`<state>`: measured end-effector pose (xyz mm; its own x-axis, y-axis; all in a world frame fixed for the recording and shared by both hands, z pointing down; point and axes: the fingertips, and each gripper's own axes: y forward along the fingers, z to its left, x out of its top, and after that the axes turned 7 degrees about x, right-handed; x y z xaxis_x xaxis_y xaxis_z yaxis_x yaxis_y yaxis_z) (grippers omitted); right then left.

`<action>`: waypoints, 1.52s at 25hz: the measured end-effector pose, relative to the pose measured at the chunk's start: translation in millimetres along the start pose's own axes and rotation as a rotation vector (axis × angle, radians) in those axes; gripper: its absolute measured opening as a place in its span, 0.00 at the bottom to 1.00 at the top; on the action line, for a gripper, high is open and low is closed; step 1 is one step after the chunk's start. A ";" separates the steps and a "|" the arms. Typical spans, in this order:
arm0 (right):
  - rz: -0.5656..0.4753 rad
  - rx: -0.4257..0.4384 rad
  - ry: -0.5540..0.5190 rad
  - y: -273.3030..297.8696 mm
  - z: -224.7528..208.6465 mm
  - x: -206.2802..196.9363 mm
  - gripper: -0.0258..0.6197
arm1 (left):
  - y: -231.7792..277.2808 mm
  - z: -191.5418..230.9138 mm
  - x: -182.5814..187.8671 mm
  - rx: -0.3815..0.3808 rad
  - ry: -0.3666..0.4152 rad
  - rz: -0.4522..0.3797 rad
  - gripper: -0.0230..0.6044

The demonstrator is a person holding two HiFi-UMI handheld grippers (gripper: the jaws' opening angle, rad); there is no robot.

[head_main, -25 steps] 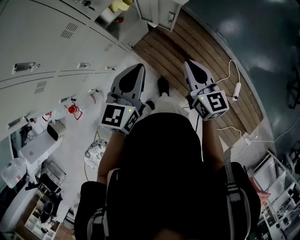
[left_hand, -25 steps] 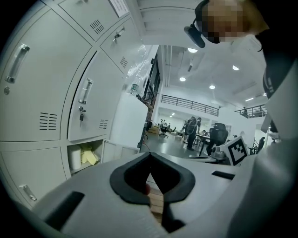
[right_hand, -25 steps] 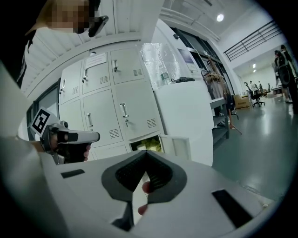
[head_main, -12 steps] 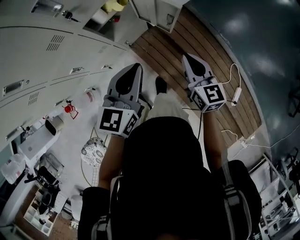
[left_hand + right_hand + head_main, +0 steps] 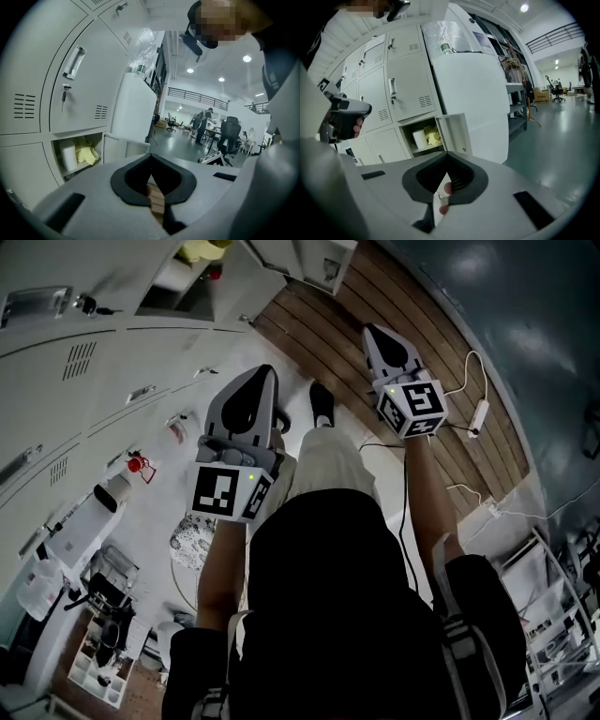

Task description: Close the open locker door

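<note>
Your left gripper point(image 5: 151, 158) has its jaws together with nothing between them. Your right gripper point(image 5: 447, 158) is closed the same way, on nothing. The locker door point(image 5: 455, 133) stands swung open ahead of the right gripper, beyond and just above its tips in that gripper's view, and clear of them. Left of the door, and so ahead and left of the right tips, is the open compartment point(image 5: 417, 125), with a white roll point(image 5: 420, 138) and a yellow cloth point(image 5: 432, 136) inside. From your left gripper the same compartment lies ahead and to the left of the jaws, with the door's edge between it and the tips. In the head view both grippers point side by side, well apart from each other, and the door is far ahead between their tips, at the end of the bank of lockers point(image 5: 56, 362) that runs along your left gripper's side.
</note>
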<state>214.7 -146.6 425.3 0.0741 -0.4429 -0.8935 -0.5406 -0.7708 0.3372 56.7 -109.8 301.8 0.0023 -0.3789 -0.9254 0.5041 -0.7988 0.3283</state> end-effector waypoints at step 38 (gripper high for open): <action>0.156 -0.037 -0.090 136.2 -108.4 -69.1 0.12 | 61.3 32.9 -61.2 0.041 -0.013 0.098 0.06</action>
<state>226.7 -270.6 565.1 -0.0845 -0.5168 -0.8519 -0.5082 -0.7130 0.4830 59.1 -150.9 384.8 0.0383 -0.4617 -0.8862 0.4663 -0.7761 0.4245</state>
